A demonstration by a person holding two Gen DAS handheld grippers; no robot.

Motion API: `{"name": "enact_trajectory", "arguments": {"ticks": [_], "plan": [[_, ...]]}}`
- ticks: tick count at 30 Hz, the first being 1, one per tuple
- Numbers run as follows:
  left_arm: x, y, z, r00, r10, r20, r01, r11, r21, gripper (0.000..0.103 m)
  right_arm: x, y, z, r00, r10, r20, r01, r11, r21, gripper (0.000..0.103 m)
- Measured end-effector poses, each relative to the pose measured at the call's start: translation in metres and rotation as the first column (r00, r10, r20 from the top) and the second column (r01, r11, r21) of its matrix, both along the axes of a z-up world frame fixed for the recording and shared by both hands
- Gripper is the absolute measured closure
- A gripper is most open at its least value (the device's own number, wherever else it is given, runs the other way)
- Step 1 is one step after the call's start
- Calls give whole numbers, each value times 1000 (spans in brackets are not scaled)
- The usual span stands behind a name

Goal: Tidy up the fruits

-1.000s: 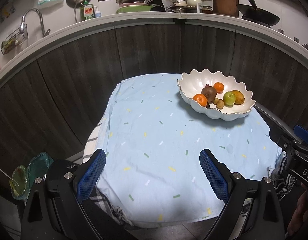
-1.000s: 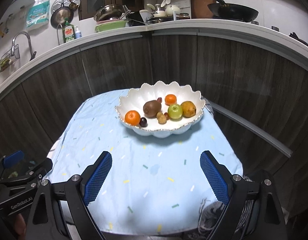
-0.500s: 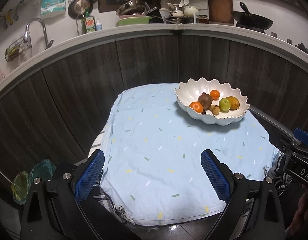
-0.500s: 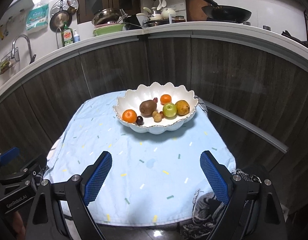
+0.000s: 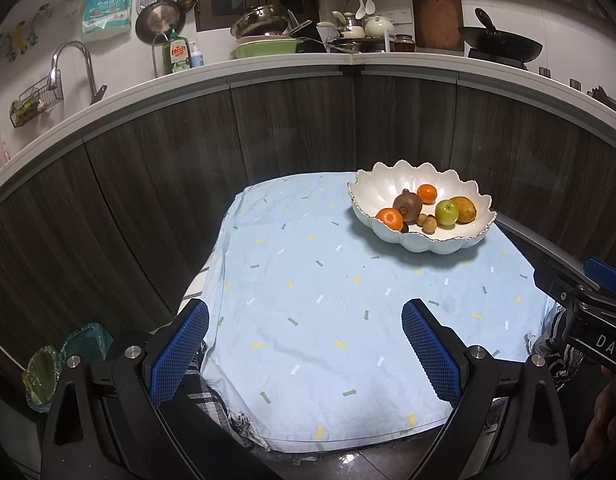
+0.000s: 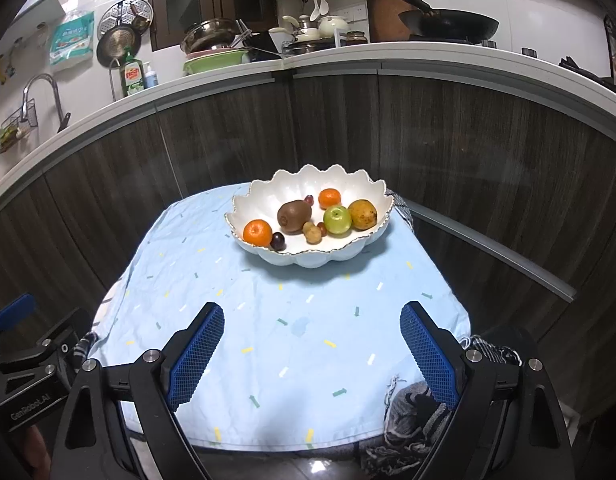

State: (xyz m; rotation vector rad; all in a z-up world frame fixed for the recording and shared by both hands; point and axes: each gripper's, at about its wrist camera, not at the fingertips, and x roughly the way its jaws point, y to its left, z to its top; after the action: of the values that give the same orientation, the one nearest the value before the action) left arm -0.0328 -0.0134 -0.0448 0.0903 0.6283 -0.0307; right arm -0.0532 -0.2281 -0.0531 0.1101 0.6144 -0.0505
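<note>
White scalloped bowl is set on a pale blue cloth printed with small coloured dashes, toward the far right of the table as noted from the left wrist view. All fruit is gathered inside the bowl. In the right wrist view a brown kiwi is found near the centre, with a tangerine at about 8 o'clock from it and a dark grape touching that tangerine. A second tangerine lies at about 2 o'clock from the kiwi, a green apple at 3 o'clock, and a yellow-brown pear just beside the apple on its right. Small tan fruits are clustered at 5 o'clock from the kiwi. No fruit is seen on the cloth itself. The left gripper is held with jaws spread wide and nothing between them, over the near edge of the cloth. The right gripper is likewise spread wide and empty, well short of the bowl. Dark wood cabinet fronts are noted behind the table.
</note>
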Motion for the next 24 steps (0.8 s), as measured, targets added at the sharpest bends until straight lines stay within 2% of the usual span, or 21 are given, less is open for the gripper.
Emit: {"name": "enact_trajectory", "arguments": {"ticks": [24], "plan": [[0, 0, 4, 1000, -1, 7, 1, 1000, 3, 4, -1, -1, 0, 1000, 0, 2, 0, 1000, 2, 12]]}}
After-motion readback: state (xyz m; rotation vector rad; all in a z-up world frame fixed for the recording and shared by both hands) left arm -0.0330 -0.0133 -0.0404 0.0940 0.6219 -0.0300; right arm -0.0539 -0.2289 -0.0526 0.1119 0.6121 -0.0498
